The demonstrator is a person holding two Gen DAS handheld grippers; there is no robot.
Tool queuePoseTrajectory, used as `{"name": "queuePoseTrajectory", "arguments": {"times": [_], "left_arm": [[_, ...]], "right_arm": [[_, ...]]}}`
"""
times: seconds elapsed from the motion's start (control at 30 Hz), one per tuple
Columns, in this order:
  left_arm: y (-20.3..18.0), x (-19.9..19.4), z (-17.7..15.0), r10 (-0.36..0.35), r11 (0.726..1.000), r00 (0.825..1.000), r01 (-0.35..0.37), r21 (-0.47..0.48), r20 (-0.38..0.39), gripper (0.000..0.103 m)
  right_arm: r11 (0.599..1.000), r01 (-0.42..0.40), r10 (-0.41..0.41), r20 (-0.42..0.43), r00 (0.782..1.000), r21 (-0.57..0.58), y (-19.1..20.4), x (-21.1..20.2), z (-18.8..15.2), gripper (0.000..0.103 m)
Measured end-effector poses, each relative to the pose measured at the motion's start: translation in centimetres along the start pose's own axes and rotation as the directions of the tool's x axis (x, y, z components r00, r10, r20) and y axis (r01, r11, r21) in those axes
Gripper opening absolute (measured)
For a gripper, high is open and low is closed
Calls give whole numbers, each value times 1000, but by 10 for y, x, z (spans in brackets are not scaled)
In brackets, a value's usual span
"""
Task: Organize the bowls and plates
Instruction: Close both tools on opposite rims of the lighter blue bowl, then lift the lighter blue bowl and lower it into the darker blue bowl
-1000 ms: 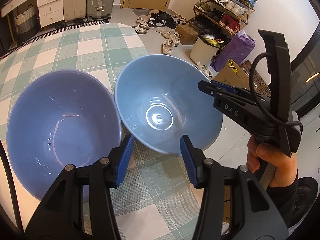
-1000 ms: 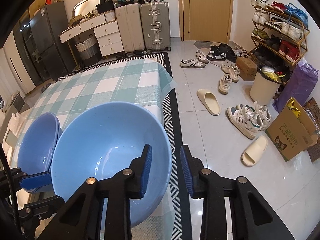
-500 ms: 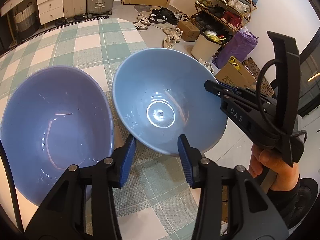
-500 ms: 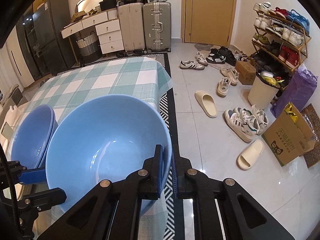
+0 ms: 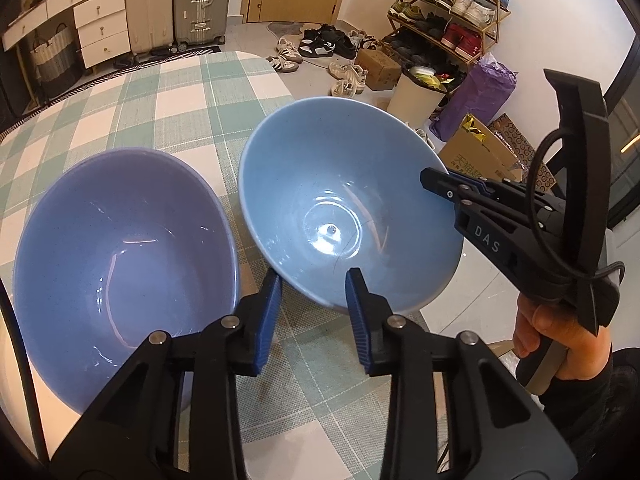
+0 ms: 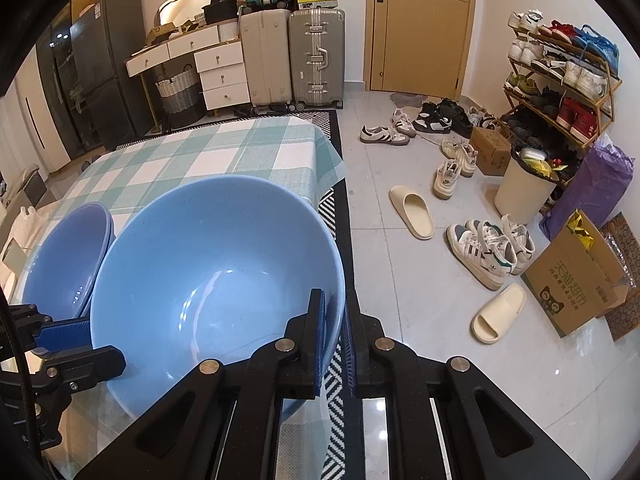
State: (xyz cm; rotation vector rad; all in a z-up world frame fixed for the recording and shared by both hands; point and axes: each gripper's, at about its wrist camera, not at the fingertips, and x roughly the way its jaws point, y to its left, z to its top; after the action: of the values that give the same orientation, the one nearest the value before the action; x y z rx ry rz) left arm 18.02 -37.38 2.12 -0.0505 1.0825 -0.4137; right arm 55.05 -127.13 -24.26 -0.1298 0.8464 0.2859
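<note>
The right gripper (image 6: pixel 332 340) now pinches the near rim of the light blue bowl (image 6: pixel 216 280), its jaws having snapped together from the open stance they held a second ago, one pad inside the wall and one outside. The bowl sits tilted at the edge of the checked tablecloth (image 5: pixel 168 92), just beside the darker blue bowl (image 5: pixel 120 248). The left gripper (image 5: pixel 314 312) hangs over the cloth between the two bowls; its jaws have just been closing, yet they remain parted with nothing between them, both pads clear of either rim. With a firm hold won on the light bowl, the likely next step is lifting it into its neighbour to stack them.
</note>
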Motion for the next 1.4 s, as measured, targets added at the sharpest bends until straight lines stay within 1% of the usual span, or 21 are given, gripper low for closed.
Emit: {"name": "queuePoseTrajectory", "arguments": {"times": [0.13,0.3,0.63,0.83,1.07,1.4], "left_arm": [[-2,-7,-1,-3,1000,1000,3,12,15,29],[-5,-21,-1,-3,1000,999,1,31,45,29],[2,-72,-4,-11,999,992,5,48,123,29],[17,-108,-9,-7,999,987,1,37,162,29],[37,-150,-18,7,999,979,-13,30,203,29],[68,-194,-32,36,999,971,-38,5,236,29]], "right_arm": [[1000,8,-8,5,1000,-5,1,-5,0,9],[1000,18,-18,24,1000,-5,3,-20,4,9],[999,34,-32,73,997,-25,24,-61,17,10],[998,37,-30,110,994,-57,52,-87,27,10],[996,24,-12,137,990,-86,86,-108,37,11],[992,8,12,155,988,-126,136,-125,45,12]]}}
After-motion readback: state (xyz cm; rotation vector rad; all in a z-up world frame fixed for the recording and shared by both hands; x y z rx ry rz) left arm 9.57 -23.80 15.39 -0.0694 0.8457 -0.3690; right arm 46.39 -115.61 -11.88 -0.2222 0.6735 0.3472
